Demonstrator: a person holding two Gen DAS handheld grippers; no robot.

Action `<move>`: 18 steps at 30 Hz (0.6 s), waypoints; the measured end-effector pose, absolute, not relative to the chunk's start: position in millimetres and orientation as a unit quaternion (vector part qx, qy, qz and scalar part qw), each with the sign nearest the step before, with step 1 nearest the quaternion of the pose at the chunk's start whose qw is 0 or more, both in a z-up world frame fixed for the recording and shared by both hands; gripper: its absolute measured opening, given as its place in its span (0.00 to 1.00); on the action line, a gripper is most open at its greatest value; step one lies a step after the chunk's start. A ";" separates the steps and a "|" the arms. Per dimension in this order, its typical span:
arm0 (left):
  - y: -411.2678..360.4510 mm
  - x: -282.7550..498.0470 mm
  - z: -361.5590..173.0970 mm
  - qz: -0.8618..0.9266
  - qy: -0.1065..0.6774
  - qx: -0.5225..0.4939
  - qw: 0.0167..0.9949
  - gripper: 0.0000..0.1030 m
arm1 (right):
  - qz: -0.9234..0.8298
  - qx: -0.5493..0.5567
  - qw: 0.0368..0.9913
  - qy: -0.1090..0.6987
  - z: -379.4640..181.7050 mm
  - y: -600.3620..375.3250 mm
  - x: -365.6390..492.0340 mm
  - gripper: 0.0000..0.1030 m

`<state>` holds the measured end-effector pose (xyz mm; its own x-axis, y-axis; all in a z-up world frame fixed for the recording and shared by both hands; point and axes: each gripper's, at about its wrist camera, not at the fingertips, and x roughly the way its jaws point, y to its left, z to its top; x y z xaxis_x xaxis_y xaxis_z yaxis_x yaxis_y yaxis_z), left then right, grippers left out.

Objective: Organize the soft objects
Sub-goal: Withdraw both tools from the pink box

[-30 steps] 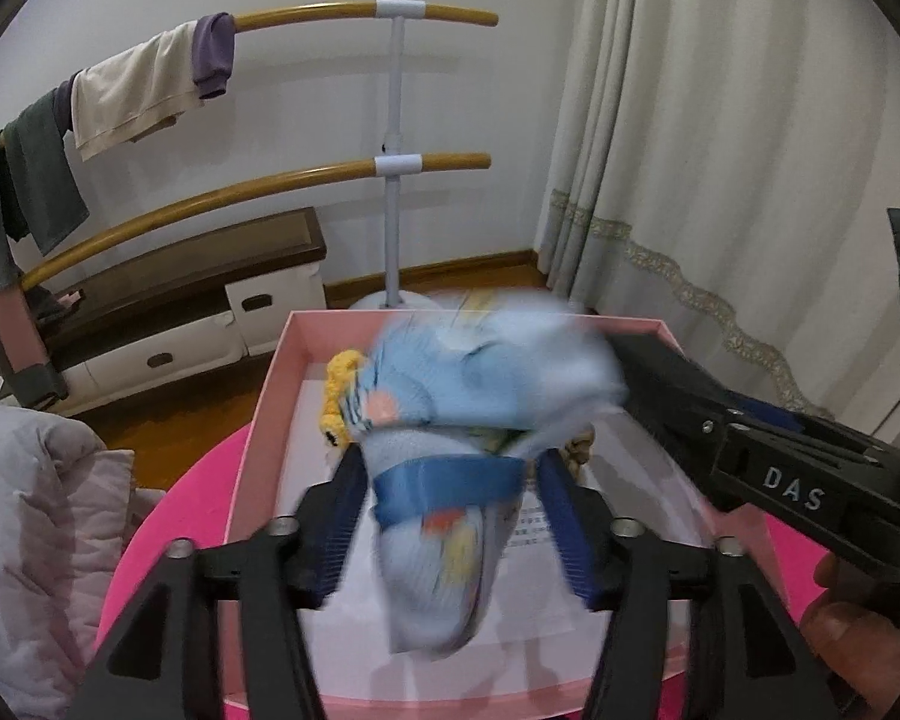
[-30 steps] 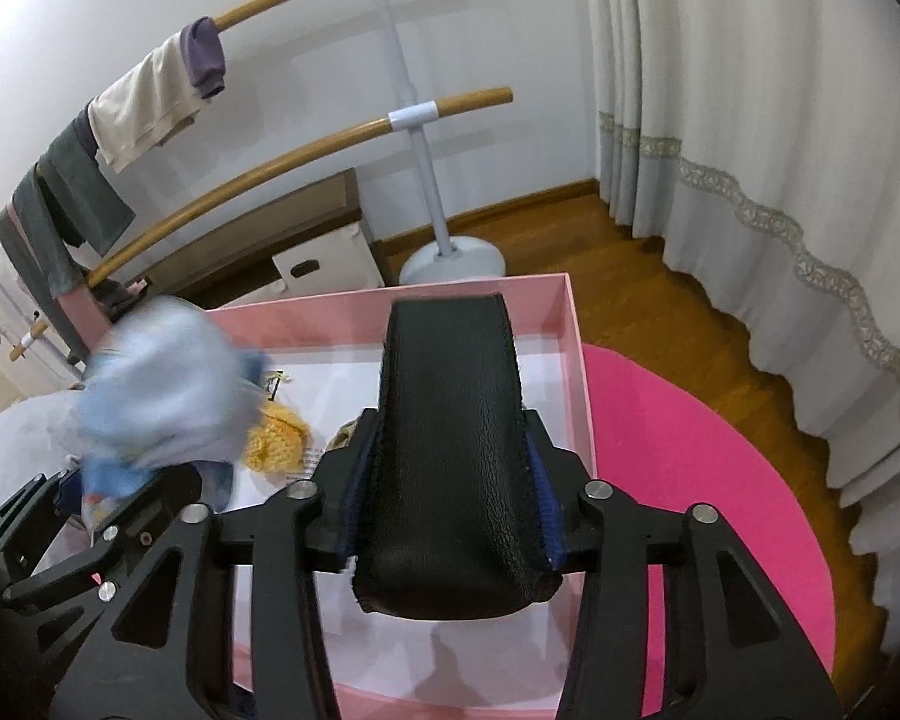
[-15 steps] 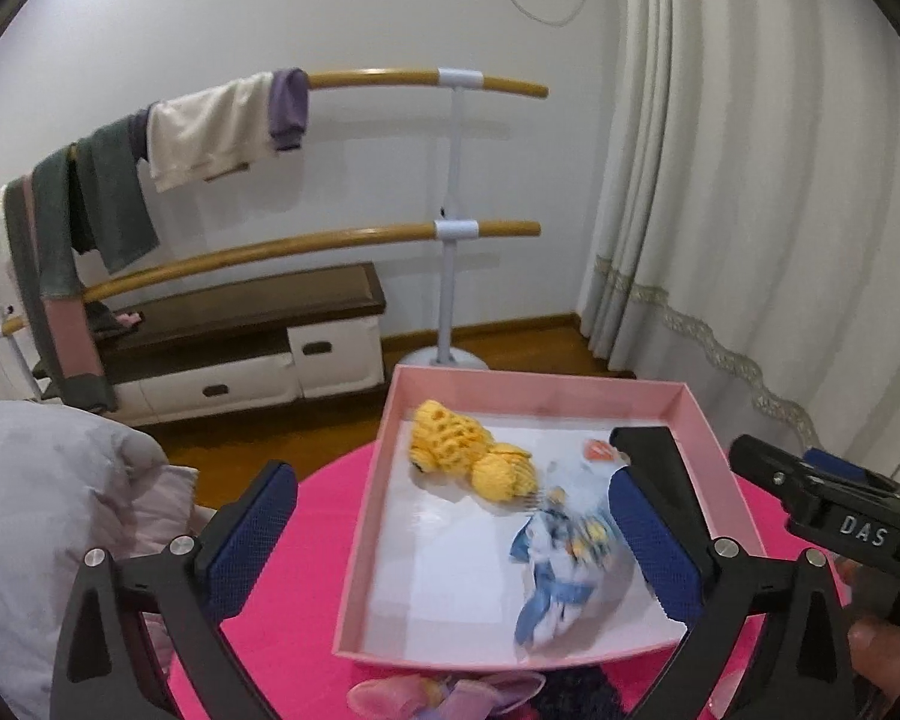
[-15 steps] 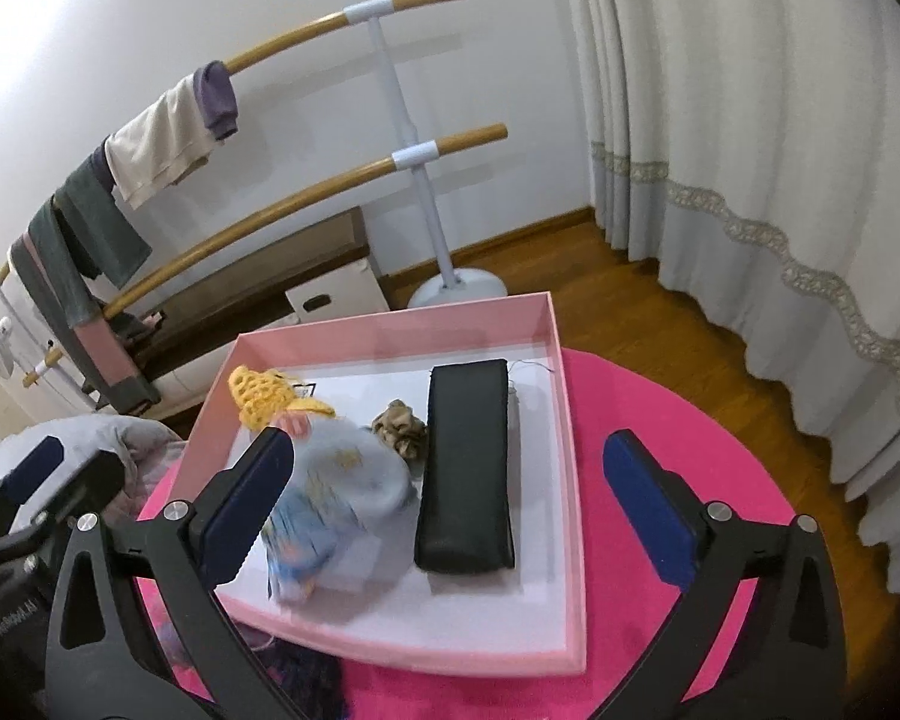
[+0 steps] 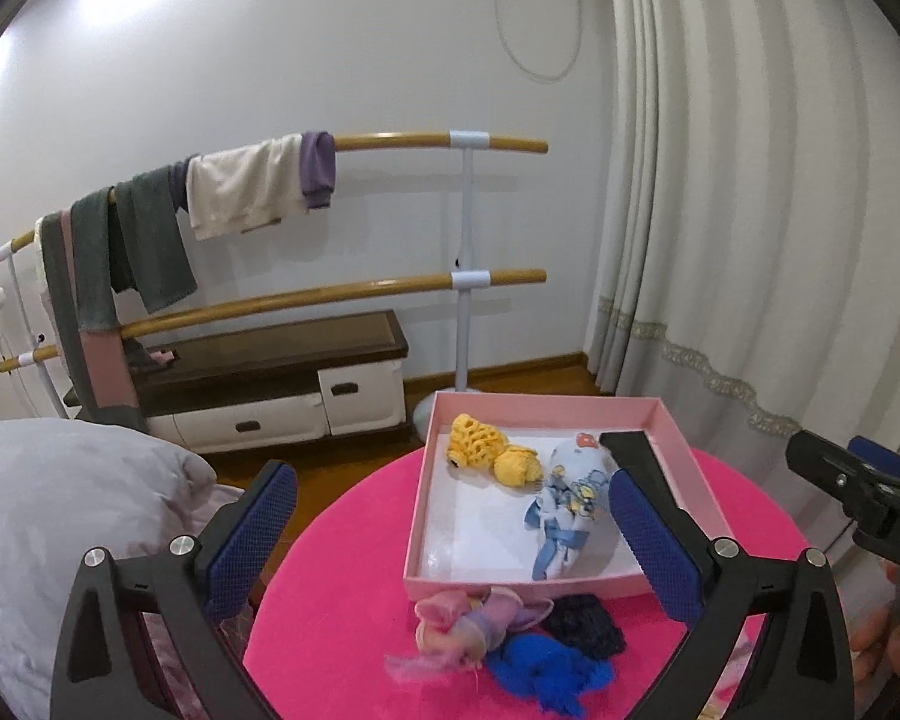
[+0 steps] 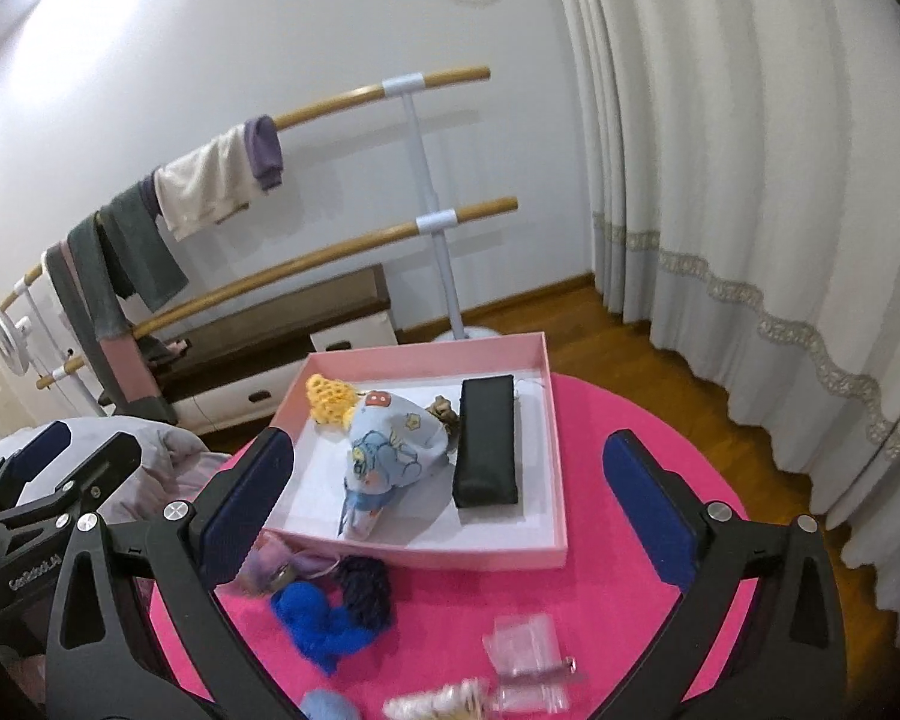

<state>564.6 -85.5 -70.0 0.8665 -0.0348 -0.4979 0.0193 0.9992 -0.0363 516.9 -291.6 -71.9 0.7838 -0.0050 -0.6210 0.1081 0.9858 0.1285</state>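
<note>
A pink box (image 5: 684,450) (image 6: 549,420) sits on a round pink table (image 5: 342,564). In it lie a light blue printed cloth bundle (image 5: 570,510) (image 6: 390,450), a yellow crochet piece (image 5: 486,450) (image 6: 330,396) and a black pouch (image 6: 487,441) (image 5: 636,450). In front of the box lie a pastel pink-purple scrunchie (image 5: 468,624), a blue yarn piece (image 5: 540,672) (image 6: 318,618) and a dark scrunchie (image 5: 582,624) (image 6: 363,591). My left gripper (image 5: 450,546) and right gripper (image 6: 450,516) are both open and empty, held back above the table's near side.
Clear plastic bags (image 6: 528,660) and a cream item (image 6: 438,705) lie at the table's near edge. A grey quilt (image 5: 48,516) is at the left. A wooden barre with hanging clothes (image 5: 240,192), a low cabinet (image 5: 270,372) and curtains (image 5: 750,240) stand behind.
Both grippers opened, leaving the blue bundle and the black pouch in the box, then pulled back and up away from it.
</note>
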 end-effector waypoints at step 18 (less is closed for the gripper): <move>-88.5 412.7 -50.3 -0.012 0.213 -0.017 0.977 1.00 | -0.032 0.059 0.963 0.262 -31.1 -267.1 389.5 1.00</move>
